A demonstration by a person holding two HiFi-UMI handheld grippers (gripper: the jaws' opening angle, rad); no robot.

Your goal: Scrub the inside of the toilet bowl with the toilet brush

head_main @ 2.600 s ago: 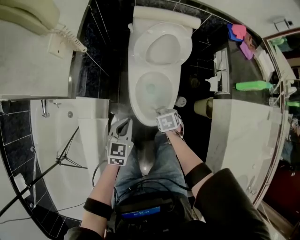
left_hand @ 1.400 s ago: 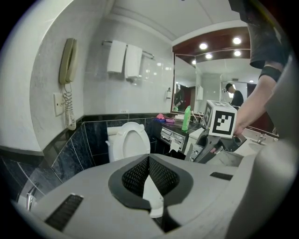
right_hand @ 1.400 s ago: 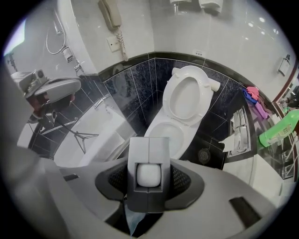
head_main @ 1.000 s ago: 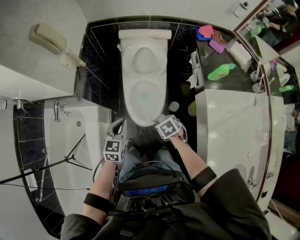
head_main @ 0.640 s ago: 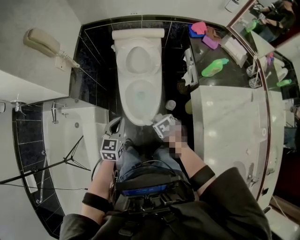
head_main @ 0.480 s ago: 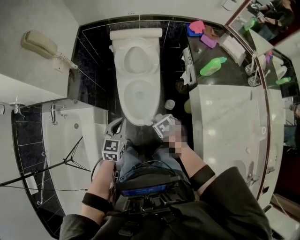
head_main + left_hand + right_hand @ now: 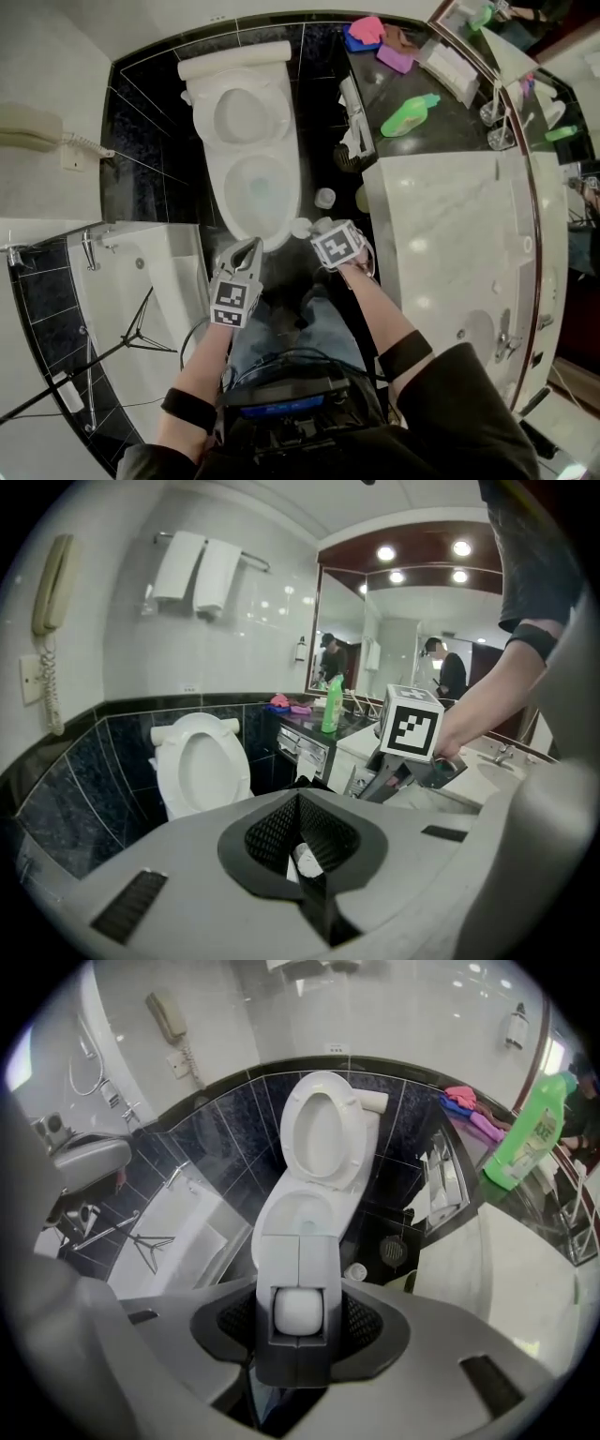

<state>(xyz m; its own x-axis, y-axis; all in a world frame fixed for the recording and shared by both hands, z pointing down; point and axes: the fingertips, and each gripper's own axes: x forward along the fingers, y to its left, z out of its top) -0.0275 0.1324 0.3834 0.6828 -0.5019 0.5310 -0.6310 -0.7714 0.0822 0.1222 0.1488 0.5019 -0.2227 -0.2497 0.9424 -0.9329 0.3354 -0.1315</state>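
A white rounded handle (image 7: 300, 1312) is clamped in the right gripper (image 7: 317, 228); the left gripper (image 7: 249, 246) is clenched empty. The open white toilet (image 7: 234, 159) is flanked by a white bathtub (image 7: 141, 281) and a pale marble desk (image 7: 441, 234).

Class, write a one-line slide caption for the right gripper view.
Right gripper, closed on a white handle, points at the open-lidded toilet.

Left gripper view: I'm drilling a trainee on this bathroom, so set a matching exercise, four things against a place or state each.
1 toilet seat
2 green bottle
3 telephone
4 white towels

A over a rail
B raised
C wall-mounted, coiled cord hanging
D upright on the dark counter

Pairs: 1-B, 2-D, 3-C, 4-A.
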